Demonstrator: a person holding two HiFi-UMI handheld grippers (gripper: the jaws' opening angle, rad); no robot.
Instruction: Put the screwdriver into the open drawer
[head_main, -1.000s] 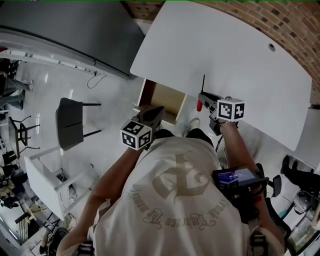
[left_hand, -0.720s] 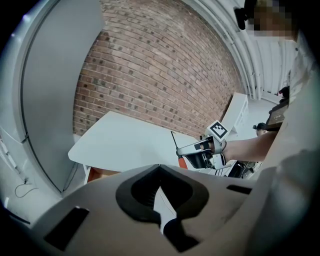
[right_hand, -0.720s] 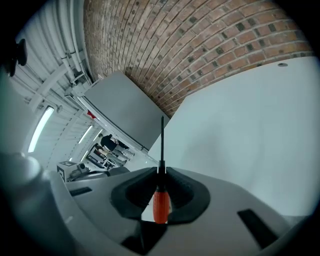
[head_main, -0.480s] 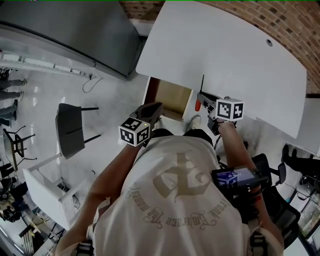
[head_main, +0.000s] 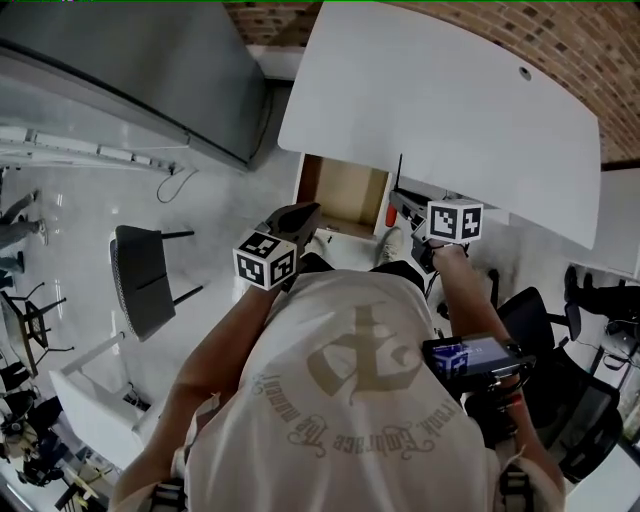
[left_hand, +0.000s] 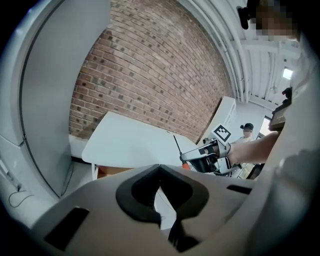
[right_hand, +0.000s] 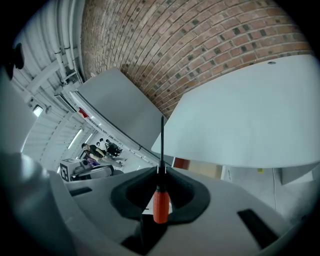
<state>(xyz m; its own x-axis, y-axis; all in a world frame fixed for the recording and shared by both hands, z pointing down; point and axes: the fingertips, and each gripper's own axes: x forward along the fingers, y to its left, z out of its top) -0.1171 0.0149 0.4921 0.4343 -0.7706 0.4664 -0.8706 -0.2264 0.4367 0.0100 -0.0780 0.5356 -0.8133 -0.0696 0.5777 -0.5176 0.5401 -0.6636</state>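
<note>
R gripper (right_hand: 161, 172) is clamping screwdriver (right_hand: 160, 204), shaft poking past jaws. L gripper (left_hand: 160, 169) is idling w/ jaws together, nothing btwn. Drawer (head_main: 345, 190) is lying ahead.

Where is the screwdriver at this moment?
The red-handled screwdriver is clamped in the right claw, in the head view just right of the open wooden drawer, at the white table's front edge.

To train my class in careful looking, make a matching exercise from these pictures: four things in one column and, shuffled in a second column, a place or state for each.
Things:
1. screwdriver
2. drawer
3. left gripper
4. chair

Place or state:
A. open, under the white table
B. shut, holding nothing
C. standing at the head view's left
D. clamped in the right gripper

Pairs: 1-D, 2-A, 3-B, 4-C
</note>
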